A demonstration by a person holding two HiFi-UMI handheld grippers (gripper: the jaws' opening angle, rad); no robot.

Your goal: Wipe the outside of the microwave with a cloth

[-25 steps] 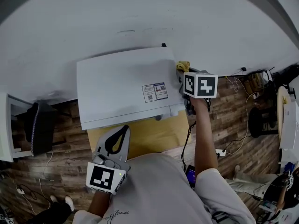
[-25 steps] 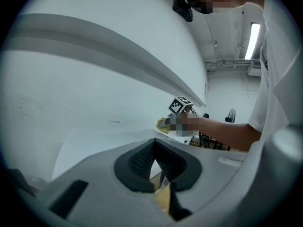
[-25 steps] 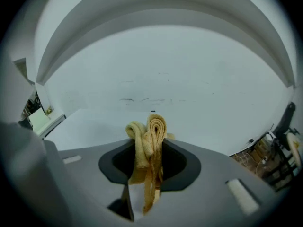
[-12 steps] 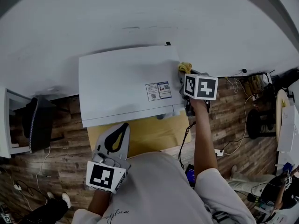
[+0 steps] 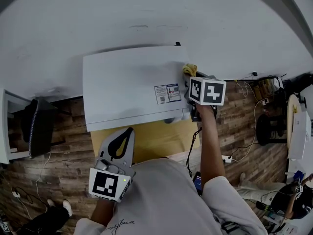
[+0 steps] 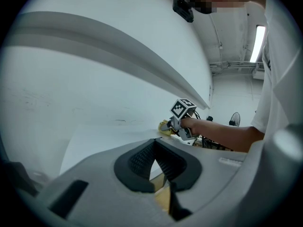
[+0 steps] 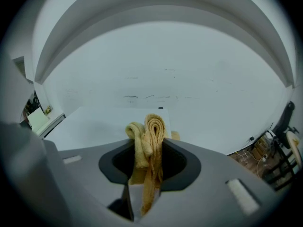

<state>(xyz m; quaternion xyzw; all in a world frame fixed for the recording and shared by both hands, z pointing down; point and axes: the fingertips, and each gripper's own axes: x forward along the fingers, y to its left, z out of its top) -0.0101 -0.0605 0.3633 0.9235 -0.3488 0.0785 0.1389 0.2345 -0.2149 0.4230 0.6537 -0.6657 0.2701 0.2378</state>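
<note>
Clamping cloth, right tool outstretched

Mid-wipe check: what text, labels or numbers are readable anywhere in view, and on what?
Sticker on the microwave top: print and codes, too small to read.
Shirt print: cursive, too blurred to read.
Cubes on the left gripper and right gripper: square markers only, no words.
Cloth: no label showing.

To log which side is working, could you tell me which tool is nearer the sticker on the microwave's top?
Right. The right tool, shut on the cloth, sits at the microwave's right edge beside the sticker; the left tool hangs in front of the microwave, farther off.
</note>
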